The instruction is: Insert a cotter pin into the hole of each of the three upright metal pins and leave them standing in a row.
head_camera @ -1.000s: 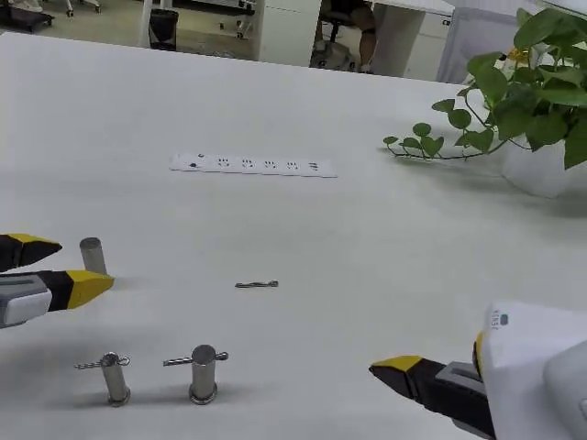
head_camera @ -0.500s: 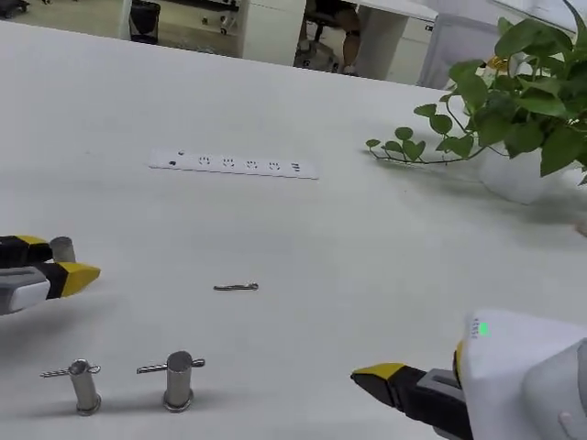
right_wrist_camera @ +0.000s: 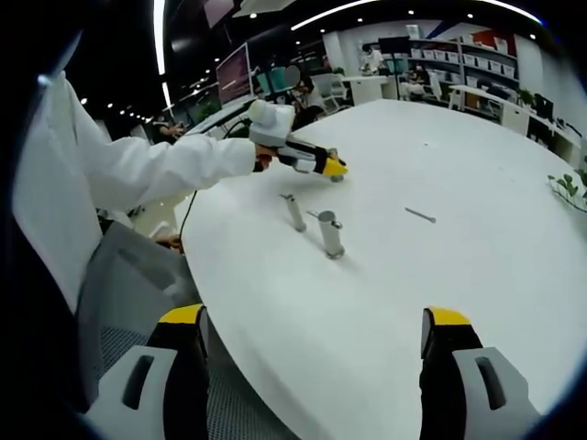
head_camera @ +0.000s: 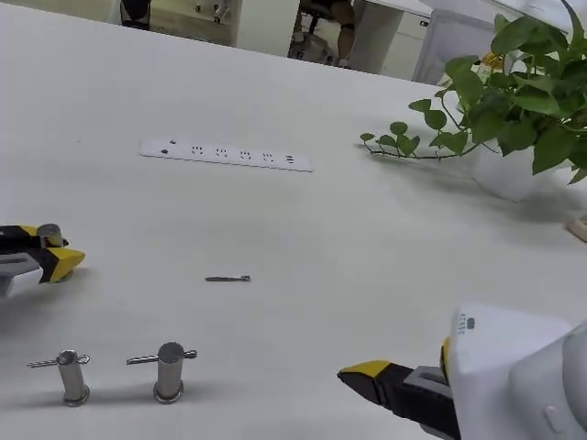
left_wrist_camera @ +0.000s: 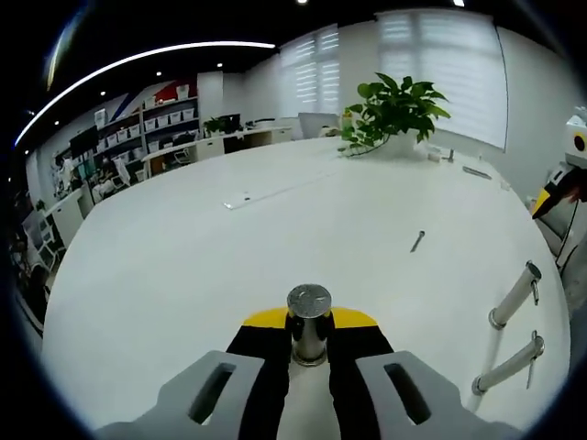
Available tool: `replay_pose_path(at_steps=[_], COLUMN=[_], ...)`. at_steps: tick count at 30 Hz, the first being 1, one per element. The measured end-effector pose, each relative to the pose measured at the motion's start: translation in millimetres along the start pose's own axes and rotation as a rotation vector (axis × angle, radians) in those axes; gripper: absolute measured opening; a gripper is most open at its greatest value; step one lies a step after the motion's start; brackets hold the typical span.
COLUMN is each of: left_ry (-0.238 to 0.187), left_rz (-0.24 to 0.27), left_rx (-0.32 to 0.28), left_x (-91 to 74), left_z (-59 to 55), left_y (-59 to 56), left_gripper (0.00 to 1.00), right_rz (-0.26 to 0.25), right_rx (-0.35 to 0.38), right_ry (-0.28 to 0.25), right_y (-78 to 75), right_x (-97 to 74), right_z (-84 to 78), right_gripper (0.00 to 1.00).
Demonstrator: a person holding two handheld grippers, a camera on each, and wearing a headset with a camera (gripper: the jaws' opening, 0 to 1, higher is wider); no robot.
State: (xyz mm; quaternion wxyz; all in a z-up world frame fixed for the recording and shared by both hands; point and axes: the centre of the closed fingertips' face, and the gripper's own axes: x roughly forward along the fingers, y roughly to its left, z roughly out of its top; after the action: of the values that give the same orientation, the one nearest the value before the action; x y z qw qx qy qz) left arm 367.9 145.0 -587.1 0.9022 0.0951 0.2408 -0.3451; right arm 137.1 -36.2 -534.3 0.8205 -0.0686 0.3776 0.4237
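- Left tongs [left_wrist_camera: 310, 321] are drawn in on the third metal pin [left_wrist_camera: 309, 302]. Their jaws press its two sides, and it stands upright with its foot on the worktop [head_camera: 367, 238], toward the left edge.
- A second ago this pin stood between spread tips with most of its barrel showing. In the head view only its head now shows between them, so the grip looks freshly made.
- Right tongs [right_wrist_camera: 314, 319] gape wide and carry nothing, low by the near edge toward the right, much as before.
- Most of the shift in the head view is the camera's. The loose cotter pin [head_camera: 227, 278] and the two finished pins [head_camera: 71, 376] keep the same places relative to one another.
- That cotter pin lies flat toward the middle of the worktop, well apart from both tongs.
- Both finished pins stand side by side near the near edge, each with a cotter pin through its top.
- My reading is that two of three are done. With the last pin steadied, the free right tongs should fetch the loose cotter pin. The held pin's hole cannot be made out, so lining it up may need care.
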Motion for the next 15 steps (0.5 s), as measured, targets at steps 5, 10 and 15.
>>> replay_pose_path(at_steps=[5,10,15], left_ry=[-0.011,-0.008,-0.029], left_rz=[-0.022,-0.014,-0.045], left_rx=[-0.025,-0.022,-0.074], left_x=[-0.4,-0.2,-4.6], left_z=[-0.1,-0.3,5.0], left_y=[1.7,2.4,-0.2], left_gripper=[0.11,0.1,0.1], right_rz=[-0.002,-0.007,-0.01], right_rx=[-0.004,-0.008,-0.014], right_ry=[0.002,0.002,-0.004], right_y=[0.7,0.6,1.0], right_x=[-0.5,-1.5,-2.3], right_z=[0.7,1.6,4.5], right_gripper=[0.95,0.94,0.94])
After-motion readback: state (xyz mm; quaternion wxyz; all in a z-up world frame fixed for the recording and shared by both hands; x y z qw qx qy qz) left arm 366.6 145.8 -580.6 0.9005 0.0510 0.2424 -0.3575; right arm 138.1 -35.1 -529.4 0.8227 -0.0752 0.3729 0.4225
